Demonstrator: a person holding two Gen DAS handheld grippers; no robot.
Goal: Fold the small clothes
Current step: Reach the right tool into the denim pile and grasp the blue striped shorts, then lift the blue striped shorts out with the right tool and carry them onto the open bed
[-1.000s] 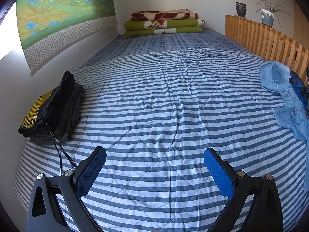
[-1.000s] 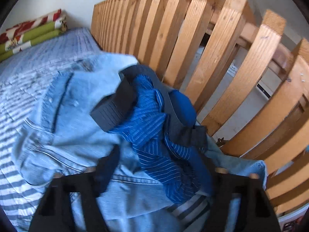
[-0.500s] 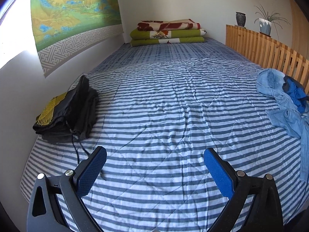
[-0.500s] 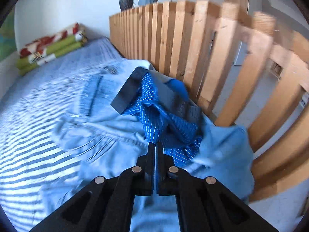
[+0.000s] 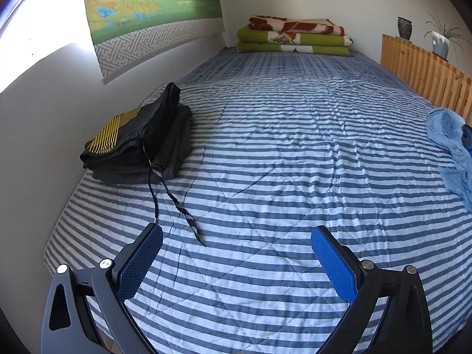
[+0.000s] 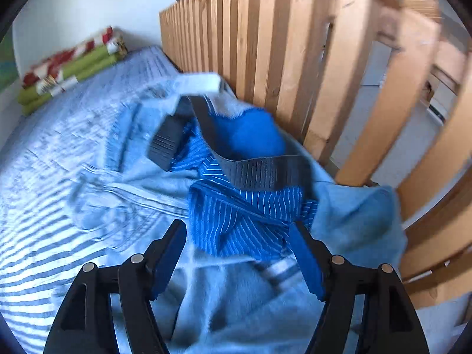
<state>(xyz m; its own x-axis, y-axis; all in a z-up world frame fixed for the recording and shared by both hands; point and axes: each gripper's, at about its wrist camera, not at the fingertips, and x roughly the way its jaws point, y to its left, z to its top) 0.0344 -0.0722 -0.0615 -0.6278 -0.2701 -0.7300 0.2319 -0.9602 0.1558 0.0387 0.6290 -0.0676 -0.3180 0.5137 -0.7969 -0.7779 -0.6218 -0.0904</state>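
The right tongs (image 6: 239,253) are spread wide, straddling the near edge of blue pinstriped underwear (image 6: 247,218) with a grey waistband, which lies atop light denim clothes (image 6: 124,183) beside the wooden slat railing (image 6: 295,59). The left tongs (image 5: 236,258) hang open and empty above the striped bed (image 5: 280,147), near a folded dark stack (image 5: 138,144).

I can read no words, labels, brands or numbers anywhere, not on the clothes (image 6: 244,206), the bed (image 5: 280,147) or the wall hanging (image 5: 147,6).
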